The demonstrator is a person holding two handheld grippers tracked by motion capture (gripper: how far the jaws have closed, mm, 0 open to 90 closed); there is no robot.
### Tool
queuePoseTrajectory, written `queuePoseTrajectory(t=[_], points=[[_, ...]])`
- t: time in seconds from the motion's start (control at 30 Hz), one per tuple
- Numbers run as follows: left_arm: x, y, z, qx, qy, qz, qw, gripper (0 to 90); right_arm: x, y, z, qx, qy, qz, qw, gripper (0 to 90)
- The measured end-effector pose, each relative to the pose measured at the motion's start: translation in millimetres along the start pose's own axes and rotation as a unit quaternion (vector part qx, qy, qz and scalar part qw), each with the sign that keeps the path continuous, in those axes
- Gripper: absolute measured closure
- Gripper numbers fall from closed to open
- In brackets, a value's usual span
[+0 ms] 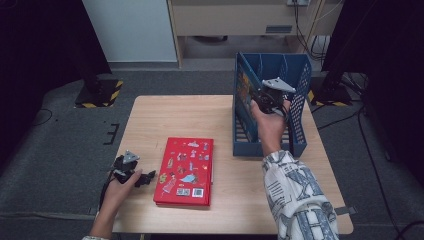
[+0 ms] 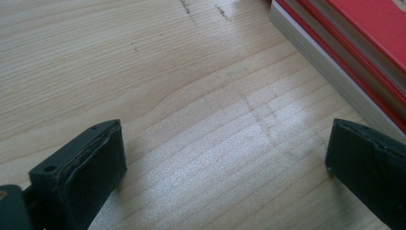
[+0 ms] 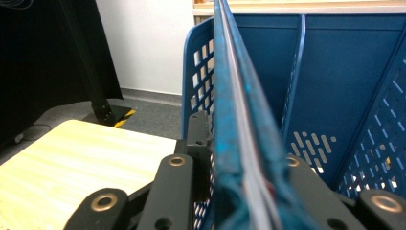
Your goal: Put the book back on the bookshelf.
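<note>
My right claw (image 1: 265, 98) holds a blue book (image 3: 242, 143) by its edge, standing up in the blue rack (image 1: 299, 75). I should let go slowly so it stays up. My left claw (image 2: 225, 172) is wide open beside the red books (image 1: 186, 170).

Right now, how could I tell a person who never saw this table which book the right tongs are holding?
Find the blue plastic file rack at the far right of the wooden table. A thin book with a blue, picture-covered cover stands upright in its leftmost slot, pinched at its edge by the right tongs. The other book is red and lies flat on the table.
</note>
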State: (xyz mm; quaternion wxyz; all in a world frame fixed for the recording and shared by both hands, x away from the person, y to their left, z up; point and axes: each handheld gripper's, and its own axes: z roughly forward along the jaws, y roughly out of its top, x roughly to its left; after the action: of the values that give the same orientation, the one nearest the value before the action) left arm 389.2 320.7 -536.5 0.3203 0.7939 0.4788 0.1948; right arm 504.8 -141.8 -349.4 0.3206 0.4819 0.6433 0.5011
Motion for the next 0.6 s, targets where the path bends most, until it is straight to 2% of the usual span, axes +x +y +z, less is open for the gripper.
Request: queuePoseTrajectory(t=[0.27,0.6], points=[[-0.1,0.0,0.1,0.0,0.0,0.0,1.0,0.0,1.6,10.8,-8.3,0.003,0.012,0.0,0.9999,67.1],[-0.2,0.0,0.1,0.0,-0.001,0.0,1.0,0.0,-0.3,24.5,-16.2,-0.002,0.017,-0.009,0.9998,67.7]])
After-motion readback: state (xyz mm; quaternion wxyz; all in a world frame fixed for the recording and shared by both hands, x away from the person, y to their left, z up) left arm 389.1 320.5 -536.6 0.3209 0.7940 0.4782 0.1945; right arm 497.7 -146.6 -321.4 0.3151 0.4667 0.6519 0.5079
